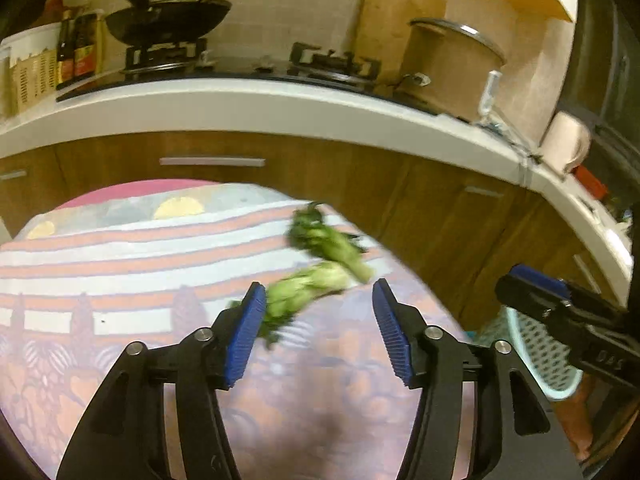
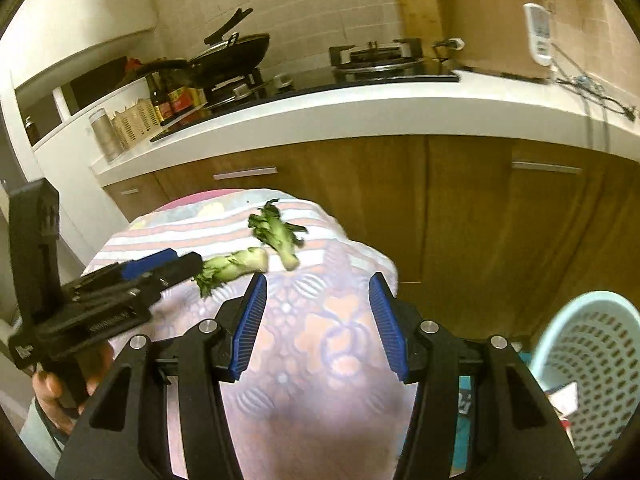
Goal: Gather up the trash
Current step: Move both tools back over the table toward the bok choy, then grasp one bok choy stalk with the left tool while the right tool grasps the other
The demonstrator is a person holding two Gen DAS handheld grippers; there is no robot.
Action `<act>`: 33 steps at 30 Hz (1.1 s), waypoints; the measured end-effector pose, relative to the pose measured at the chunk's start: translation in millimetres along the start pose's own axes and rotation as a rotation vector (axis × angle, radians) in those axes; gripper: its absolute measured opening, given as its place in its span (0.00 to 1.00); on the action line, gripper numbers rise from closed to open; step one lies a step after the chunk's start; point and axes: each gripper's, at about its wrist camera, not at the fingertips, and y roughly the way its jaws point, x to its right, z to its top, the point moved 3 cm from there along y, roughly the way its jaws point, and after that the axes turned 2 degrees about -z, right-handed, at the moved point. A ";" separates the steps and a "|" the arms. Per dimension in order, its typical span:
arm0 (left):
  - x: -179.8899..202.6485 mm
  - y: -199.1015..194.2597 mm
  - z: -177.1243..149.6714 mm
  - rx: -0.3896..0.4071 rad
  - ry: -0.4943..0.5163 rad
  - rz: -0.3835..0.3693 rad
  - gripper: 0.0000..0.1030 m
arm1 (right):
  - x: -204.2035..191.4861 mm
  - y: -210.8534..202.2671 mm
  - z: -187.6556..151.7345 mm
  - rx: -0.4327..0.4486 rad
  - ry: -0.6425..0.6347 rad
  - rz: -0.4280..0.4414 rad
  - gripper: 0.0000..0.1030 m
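Two green vegetable scraps lie on the patterned tablecloth (image 1: 120,280). The nearer scrap (image 1: 308,292) rests with its leafy end against the left pad of my left gripper (image 1: 318,316), which stands open over it; the right pad is clear of it. The farther scrap (image 1: 328,240) lies just beyond. In the right wrist view, my right gripper (image 2: 320,316) is open with nothing between its fingers, a little short of the nearer scrap (image 2: 236,266) and the farther scrap (image 2: 280,236). My left gripper (image 2: 180,265) comes in from the left, its tips at the nearer scrap's leaves.
A pale blue perforated basket (image 2: 592,360) stands on the floor right of the table. Behind the table runs a white counter (image 2: 360,112) over wooden cabinets, with a stove, a wok (image 2: 236,56), bottles and a rice cooker (image 2: 488,20). A hand (image 2: 52,396) holds the left gripper.
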 end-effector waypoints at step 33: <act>-9.5 43.1 -13.5 -0.126 0.143 0.033 0.16 | -3.9 83.6 -6.4 -0.109 0.038 0.008 0.48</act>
